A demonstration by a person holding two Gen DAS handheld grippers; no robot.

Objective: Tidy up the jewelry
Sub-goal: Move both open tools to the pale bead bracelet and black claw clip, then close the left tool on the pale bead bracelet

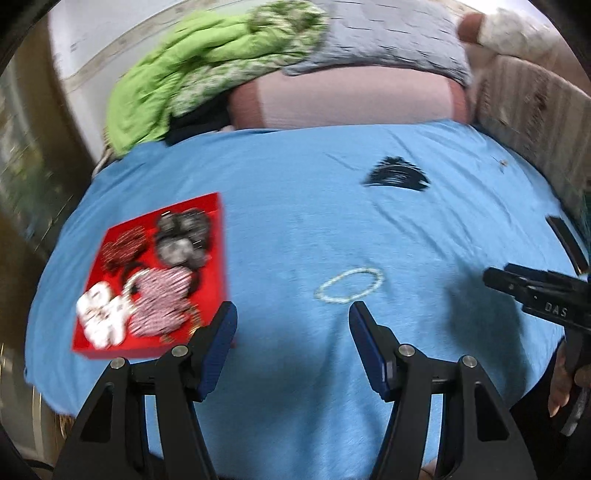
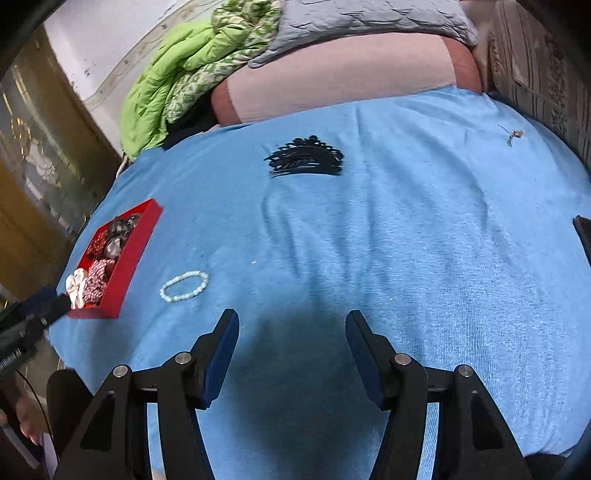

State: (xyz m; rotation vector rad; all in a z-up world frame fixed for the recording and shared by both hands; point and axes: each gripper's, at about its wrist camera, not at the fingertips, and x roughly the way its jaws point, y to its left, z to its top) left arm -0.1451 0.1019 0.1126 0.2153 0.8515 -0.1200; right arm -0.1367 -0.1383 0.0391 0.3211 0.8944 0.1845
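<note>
A pale bead bracelet (image 1: pixel 349 285) lies flat on the blue cloth (image 1: pixel 295 206), just beyond my open, empty left gripper (image 1: pixel 293 314). It also shows in the right wrist view (image 2: pixel 184 286), left of my open, empty right gripper (image 2: pixel 291 321). A red box (image 1: pixel 218 258) holding several scrunchies sits at the left; it also shows in the right wrist view (image 2: pixel 127 266). A black hair clip (image 1: pixel 397 177) lies farther back; it also shows in the right wrist view (image 2: pixel 304 157). A small earring-like piece (image 2: pixel 511 136) lies at the far right.
Green bedding (image 1: pixel 192 74), a grey quilt (image 1: pixel 388 33) and a pink pillow (image 1: pixel 351 99) are piled behind the cloth. A dark flat object (image 1: pixel 567 240) lies at the cloth's right edge. The right gripper (image 1: pixel 535 291) shows at the right of the left wrist view.
</note>
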